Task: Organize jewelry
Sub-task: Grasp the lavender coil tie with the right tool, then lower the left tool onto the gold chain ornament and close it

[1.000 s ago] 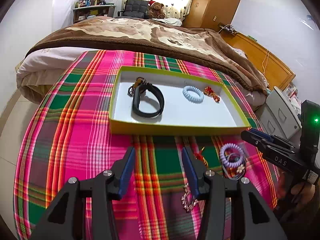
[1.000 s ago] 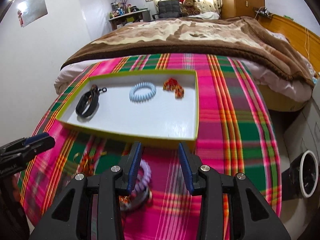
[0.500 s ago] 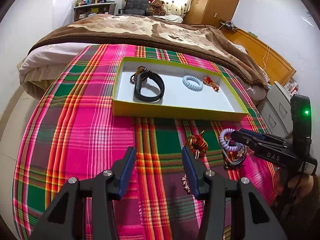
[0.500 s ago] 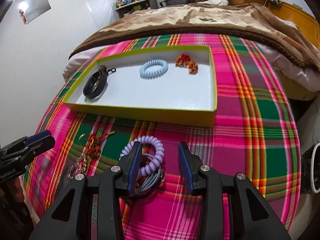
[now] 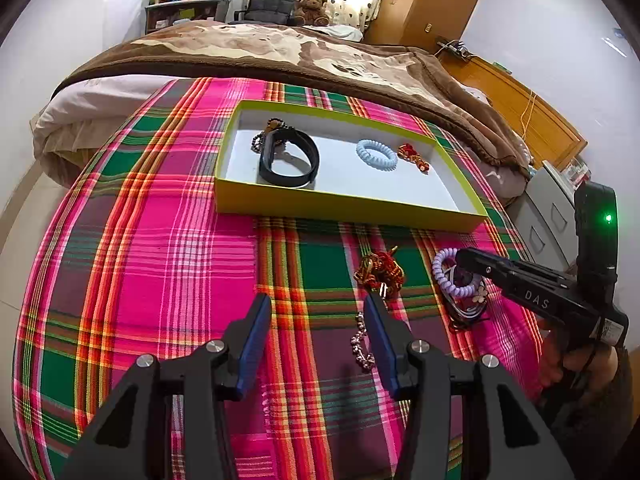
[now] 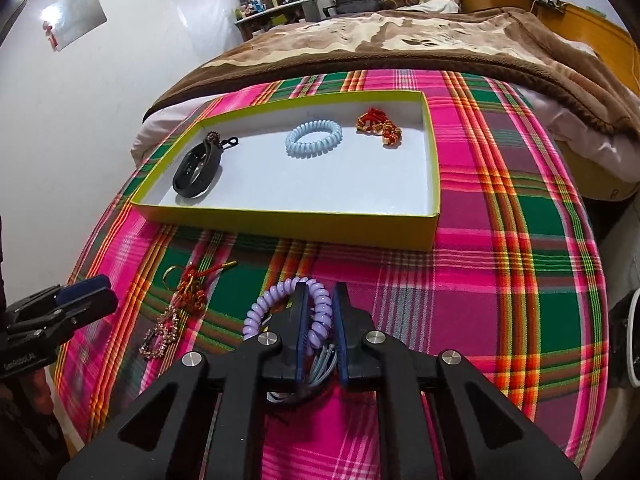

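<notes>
A yellow-green tray (image 5: 344, 202) (image 6: 288, 222) sits on the plaid cloth. In it lie a black band (image 5: 289, 158) (image 6: 197, 170), a pale blue coil tie (image 5: 377, 154) (image 6: 314, 137) and a red-gold charm (image 5: 414, 156) (image 6: 379, 123). My right gripper (image 6: 320, 300) (image 5: 466, 258) is shut on a purple coil tie (image 6: 288, 310) (image 5: 452, 276), with other hair ties bunched beneath. A red tassel charm (image 5: 378, 272) (image 6: 192, 286) and a rhinestone chain (image 5: 362, 344) (image 6: 160, 332) lie on the cloth. My left gripper (image 5: 318, 320) (image 6: 80, 292) is open and empty, near the chain.
A bed with a brown blanket (image 5: 280, 52) lies behind the tray. A grey drawer unit (image 5: 548, 216) stands at the right. The cloth's right edge drops off beside a white bin (image 6: 634, 340).
Both grippers pulled back and lowered toward the cloth. My right gripper has closed on the purple coil tie. The left gripper stays open.
</notes>
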